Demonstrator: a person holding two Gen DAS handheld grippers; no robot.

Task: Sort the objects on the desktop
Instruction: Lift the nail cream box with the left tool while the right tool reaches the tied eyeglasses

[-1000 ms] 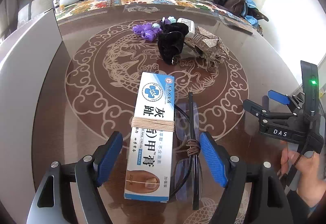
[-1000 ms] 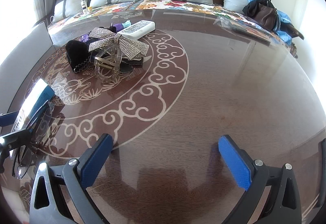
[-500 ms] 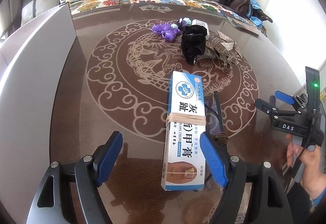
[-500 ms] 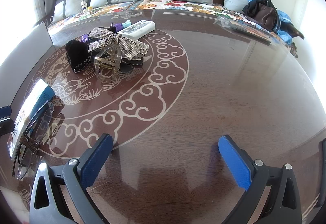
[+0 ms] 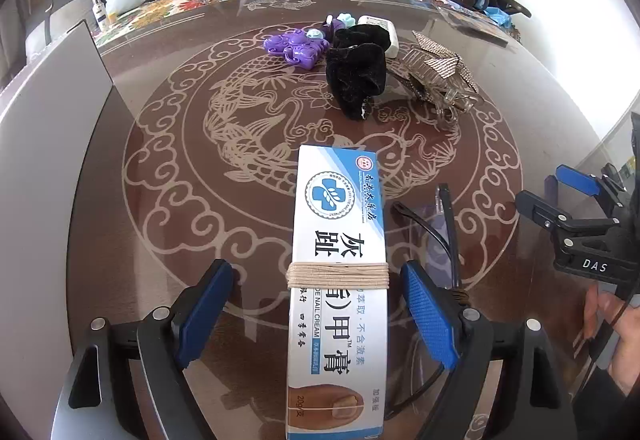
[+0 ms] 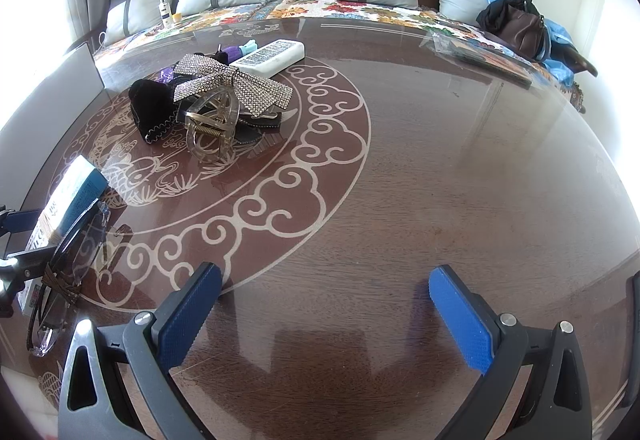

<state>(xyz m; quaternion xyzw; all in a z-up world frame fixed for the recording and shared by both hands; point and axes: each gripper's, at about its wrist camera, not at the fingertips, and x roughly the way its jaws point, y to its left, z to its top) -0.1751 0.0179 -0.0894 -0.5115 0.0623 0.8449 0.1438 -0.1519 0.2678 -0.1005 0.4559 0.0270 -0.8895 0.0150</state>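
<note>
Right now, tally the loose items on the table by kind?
White-and-blue cream box: 1
Black-framed glasses: 1
Hair pieces, black velvet scrunchie, rhinestone bow clip, clear claw clip: 3
Purple plastic toy: 1
White remote: 1
Total: 7

The table (image 6: 420, 167) is dark wood grain under a glossy, glass-like top that mirrors the window light, with a pale scroll pattern inlaid. The ointment box (image 5: 338, 280) is smooth printed cardboard, wound once with matt tan cord. Beside it the glasses (image 5: 444, 240) have shiny black plastic frames and clear lenses. The scrunchie (image 5: 356, 75) looks like black velvet, soft and matt. The bow (image 6: 232, 85) glitters with rhinestones; the claw clip (image 6: 212, 131) is translucent plastic with a metal spring. Blue pads (image 6: 188, 314) are knurled, perhaps rubber. Cushions behind look satiny.
</note>
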